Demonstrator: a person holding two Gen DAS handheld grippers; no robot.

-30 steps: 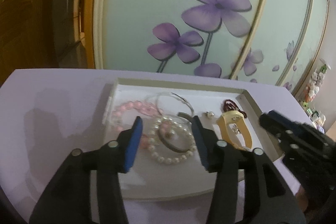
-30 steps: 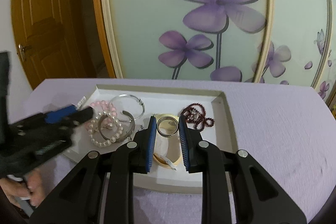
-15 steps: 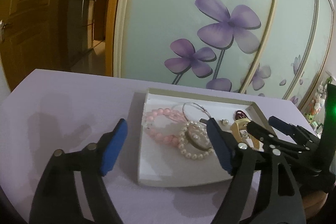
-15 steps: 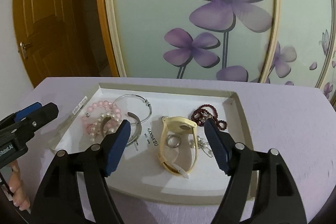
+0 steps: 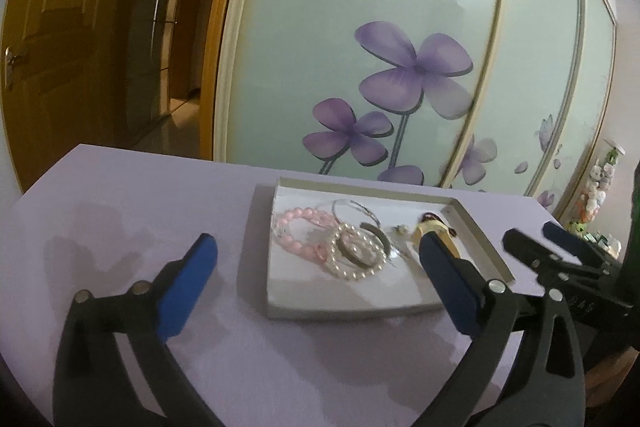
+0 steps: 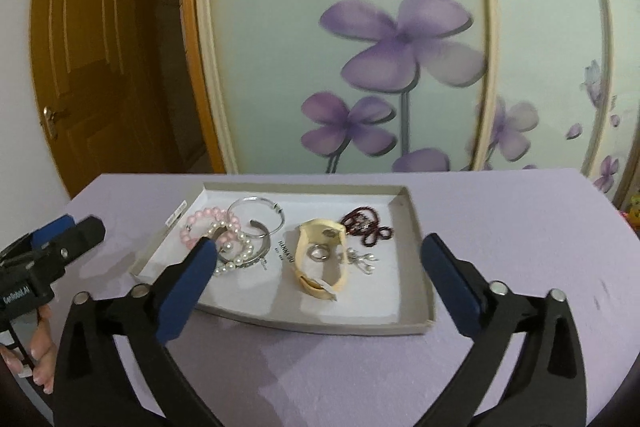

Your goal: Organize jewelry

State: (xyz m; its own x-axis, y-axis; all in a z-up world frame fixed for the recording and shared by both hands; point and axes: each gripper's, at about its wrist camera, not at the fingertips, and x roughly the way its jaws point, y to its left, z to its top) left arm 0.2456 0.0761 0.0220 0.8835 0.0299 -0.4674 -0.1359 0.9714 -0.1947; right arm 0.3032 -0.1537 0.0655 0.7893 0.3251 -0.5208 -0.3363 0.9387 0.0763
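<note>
A shallow white tray lies on the purple table. It holds a pink bead bracelet, a pearl bracelet, a silver hoop, a cream watch band, a silver ring and a dark red bead string. My left gripper is open and empty, held back from the tray's near left edge. My right gripper is open and empty, above the tray's near edge.
A glass sliding door with purple flowers stands behind the table. A brown wooden door is at the left. The table's purple cloth extends on both sides of the tray. Small toys hang at the far right.
Both grippers have opened wide and pulled back and up from the tray. The ring that sat between my right fingers now lies inside the watch band.
</note>
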